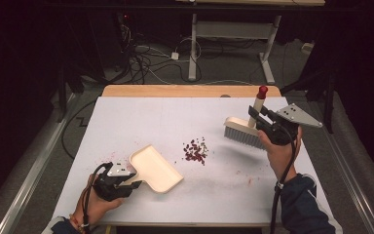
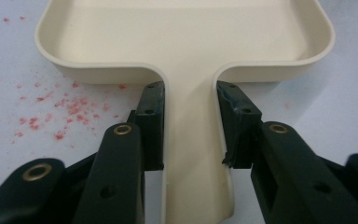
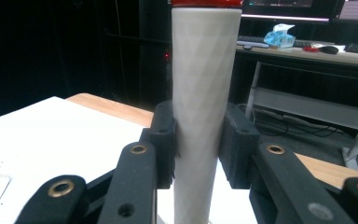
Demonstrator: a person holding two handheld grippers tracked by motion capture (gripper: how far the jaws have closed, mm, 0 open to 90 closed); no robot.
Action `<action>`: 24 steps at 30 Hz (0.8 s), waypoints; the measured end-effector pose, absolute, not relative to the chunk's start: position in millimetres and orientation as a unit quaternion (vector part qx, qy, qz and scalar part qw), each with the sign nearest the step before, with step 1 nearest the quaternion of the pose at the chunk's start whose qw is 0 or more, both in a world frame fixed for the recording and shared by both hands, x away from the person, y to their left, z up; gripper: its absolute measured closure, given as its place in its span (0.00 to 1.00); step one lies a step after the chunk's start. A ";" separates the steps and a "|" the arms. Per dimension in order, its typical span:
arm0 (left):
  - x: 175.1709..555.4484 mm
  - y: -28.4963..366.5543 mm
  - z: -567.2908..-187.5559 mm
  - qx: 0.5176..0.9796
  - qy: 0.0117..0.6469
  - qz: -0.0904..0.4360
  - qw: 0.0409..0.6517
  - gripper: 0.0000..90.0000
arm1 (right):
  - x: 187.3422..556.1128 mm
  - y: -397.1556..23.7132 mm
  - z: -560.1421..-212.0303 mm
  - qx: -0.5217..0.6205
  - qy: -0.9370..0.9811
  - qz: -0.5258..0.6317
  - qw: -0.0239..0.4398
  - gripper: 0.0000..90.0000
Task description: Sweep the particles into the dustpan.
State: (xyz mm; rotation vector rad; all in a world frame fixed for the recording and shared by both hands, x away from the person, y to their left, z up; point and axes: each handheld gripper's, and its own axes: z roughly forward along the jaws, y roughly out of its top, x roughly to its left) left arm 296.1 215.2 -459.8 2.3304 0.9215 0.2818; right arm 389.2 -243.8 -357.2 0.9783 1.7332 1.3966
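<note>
A cream dustpan point(image 1: 156, 169) lies flat on the white table point(image 1: 151, 117) at the front left; my left gripper point(image 1: 126, 181) is shut on its handle point(image 2: 191, 154), black pads point(image 2: 151, 116) pressed to both sides. A small heap of dark red crumbs point(image 1: 196, 151) sits mid-table, to the right of the pan's mouth. At the right, a hand brush point(image 1: 243, 131) with pale bristles hangs just above the table, handle up and tipped with a red cap point(image 1: 262, 90). My right gripper point(image 1: 259, 118) is shut on that grey-white handle point(image 3: 200, 121).
Faint red stains point(image 2: 60, 112) mark the table beside the dustpan and also at the front right point(image 1: 249, 181). A wooden strip point(image 1: 185, 90) edges the table's far side. Beyond it stand a desk frame point(image 1: 233, 44) and cables on the floor.
</note>
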 end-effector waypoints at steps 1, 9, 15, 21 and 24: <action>295.9 215.0 -459.9 0.880 0.348 0.107 0.304 0.71 | 389.2 -243.8 -357.2 0.377 0.668 0.539 0.348 0.78; 298.3 213.3 -460.1 0.881 0.344 0.107 0.306 0.71 | 395.6 -229.8 -364.5 0.370 0.674 0.547 0.331 0.78; 299.4 212.1 -459.8 0.883 0.341 0.106 0.305 0.71 | 404.9 -212.9 -368.1 0.374 0.673 0.545 0.333 0.78; 299.6 207.9 -458.7 0.885 0.339 0.109 0.301 0.71 | 417.5 -189.3 -370.9 0.376 0.669 0.547 0.334 0.78; 299.0 207.1 -458.9 0.885 0.338 0.112 0.299 0.71 | 423.2 -176.3 -370.9 0.371 0.670 0.539 0.351 0.78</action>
